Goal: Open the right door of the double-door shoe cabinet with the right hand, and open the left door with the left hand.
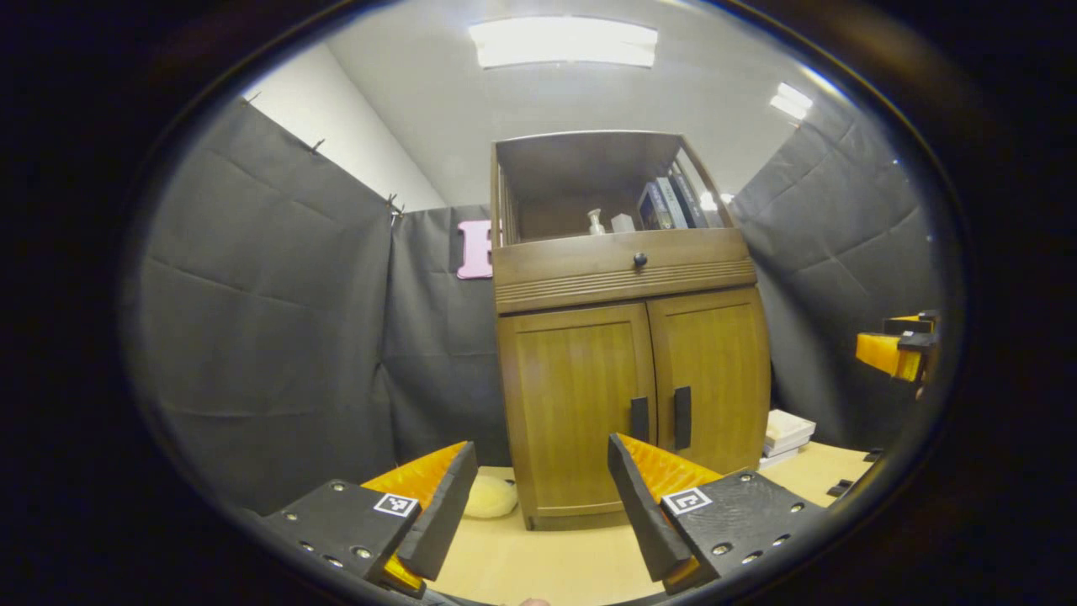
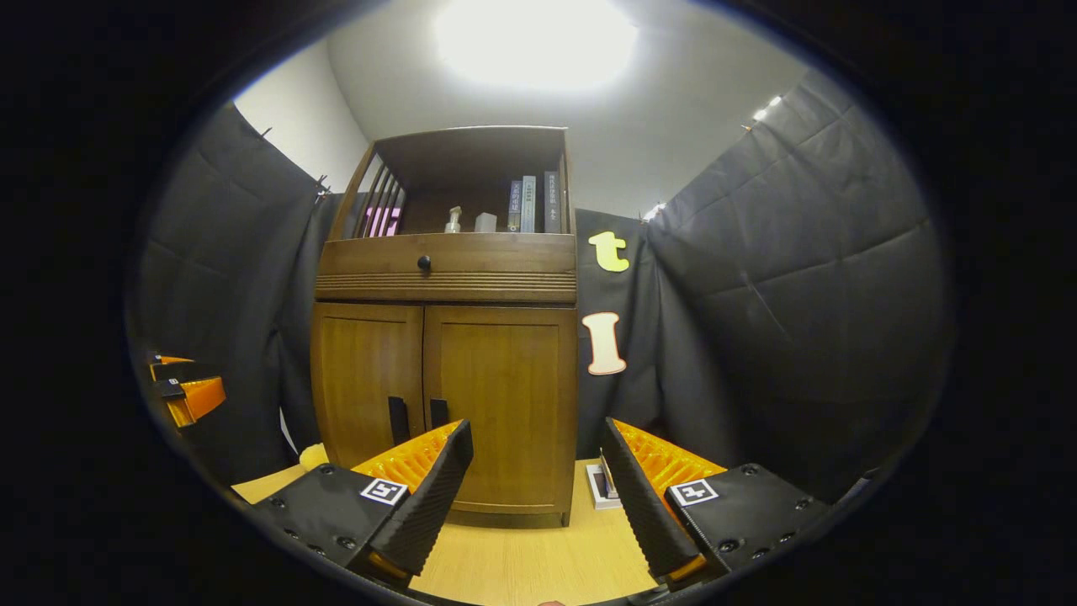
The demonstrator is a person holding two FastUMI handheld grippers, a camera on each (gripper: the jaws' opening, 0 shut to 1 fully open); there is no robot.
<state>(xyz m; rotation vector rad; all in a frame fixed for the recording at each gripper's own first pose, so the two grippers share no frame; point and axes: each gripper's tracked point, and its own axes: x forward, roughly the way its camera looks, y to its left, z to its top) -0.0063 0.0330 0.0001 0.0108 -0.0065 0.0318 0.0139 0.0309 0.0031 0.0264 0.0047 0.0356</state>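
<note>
Quilted cloth walls; wooden cabinet (image 1: 627,337) doors closed.

Dark quilted cloth walls (image 1: 261,337) enclose the booth under a white ceiling (image 1: 580,101). A ceiling light panel (image 1: 562,42) glows overhead. Pale wooden floor (image 2: 538,555) lies below.

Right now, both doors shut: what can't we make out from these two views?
- Cabinet interior: hidden behind the closed left door and right door, both views.
- Book spines on the top shelf: too small to read.
- Pale yellow object by the cabinet base: left gripper view, partly behind the left gripper's finger.
- Stacked items: right gripper view, cut by the right gripper's finger.
</note>
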